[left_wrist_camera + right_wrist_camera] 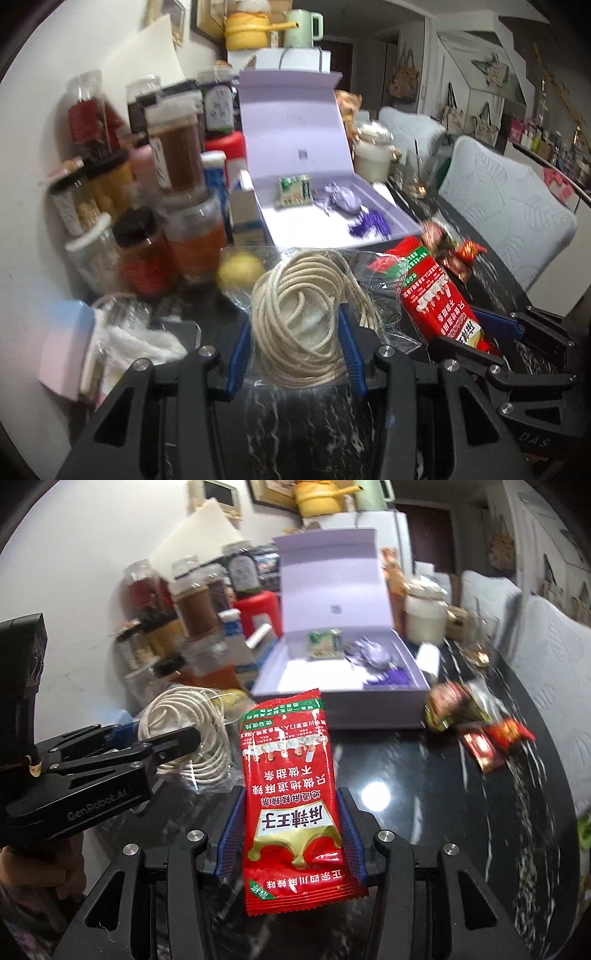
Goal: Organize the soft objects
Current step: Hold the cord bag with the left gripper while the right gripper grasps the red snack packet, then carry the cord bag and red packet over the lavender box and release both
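My left gripper [293, 325] is shut on a coil of cream rope in a clear bag [299, 314], held above the dark marble table [295, 424]. My right gripper [290, 808] is shut on a red snack packet [291, 805], which stands up between the blue pads. Each gripper shows in the other's view: the right gripper [476, 332] with the red snack packet [432, 291], the left gripper [155, 746] with the rope coil [195, 731]. Ahead lies an open lilac box [332, 218] [332, 701] holding a green packet [293, 190] [325, 644] and a purple tasselled pouch [347, 201] [373, 657].
Jars and bottles [147, 184] crowd the left side by the wall. A yellow fruit [240, 271] lies before them. Small red snack packets [480, 734] lie on the table right of the box. A white pot [424, 616] and padded chairs [506, 214] stand to the right.
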A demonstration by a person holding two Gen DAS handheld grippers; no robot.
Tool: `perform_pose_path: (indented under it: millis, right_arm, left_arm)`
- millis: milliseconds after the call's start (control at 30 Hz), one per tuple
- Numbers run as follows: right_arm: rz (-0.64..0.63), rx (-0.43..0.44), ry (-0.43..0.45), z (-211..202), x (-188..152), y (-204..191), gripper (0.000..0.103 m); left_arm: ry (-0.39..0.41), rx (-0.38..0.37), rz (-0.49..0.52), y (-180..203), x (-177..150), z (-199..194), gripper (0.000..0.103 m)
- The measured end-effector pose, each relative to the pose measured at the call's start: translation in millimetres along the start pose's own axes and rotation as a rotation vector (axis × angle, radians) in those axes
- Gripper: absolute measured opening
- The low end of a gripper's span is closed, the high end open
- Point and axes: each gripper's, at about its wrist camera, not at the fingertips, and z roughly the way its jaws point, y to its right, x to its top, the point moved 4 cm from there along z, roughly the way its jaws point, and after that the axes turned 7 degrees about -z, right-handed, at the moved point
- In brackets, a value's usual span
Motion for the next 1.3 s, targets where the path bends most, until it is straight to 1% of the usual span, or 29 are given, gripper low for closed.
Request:
perform_pose_path:
  millis: [200,367,567,700,867,1000,1133,1300]
  right_arm:
    - [-0.034,0.002,0.064,-6,36,-5,0.048]
    - [-0.066,-0.032,0.117,-11,70,4,0.048]
    - [-0.081,-0.073,0.171,-13,111,23,0.048]
    - [-0.102,-0.108,0.195,-8,138,38,0.048]
    - [-0.118,-0.142,0.204,8,169,60,0.048]
    - [-0.115,-0.145,0.199,25,190,80,0.048]
    - [-0.126,-0.153,0.182,48,208,98,0.048]
    - [-0.120,-0.137,0.159,78,221,119,0.048]
  left_arm:
    - [0.080,-0.006,0.002,-2,38,-7,0.043]
    - [0.142,-0.023,0.019,6,73,-6,0.043]
    - [0.206,-0.050,0.033,18,120,7,0.044]
    - [0.227,-0.055,0.035,25,149,25,0.044]
    - [0.230,-0.047,0.022,30,182,56,0.044]
    - [0.224,-0.018,0.025,33,206,88,0.044]
    - [0.190,0.019,0.038,36,223,121,0.044]
    - [0.116,0.039,0.042,40,231,165,0.044]
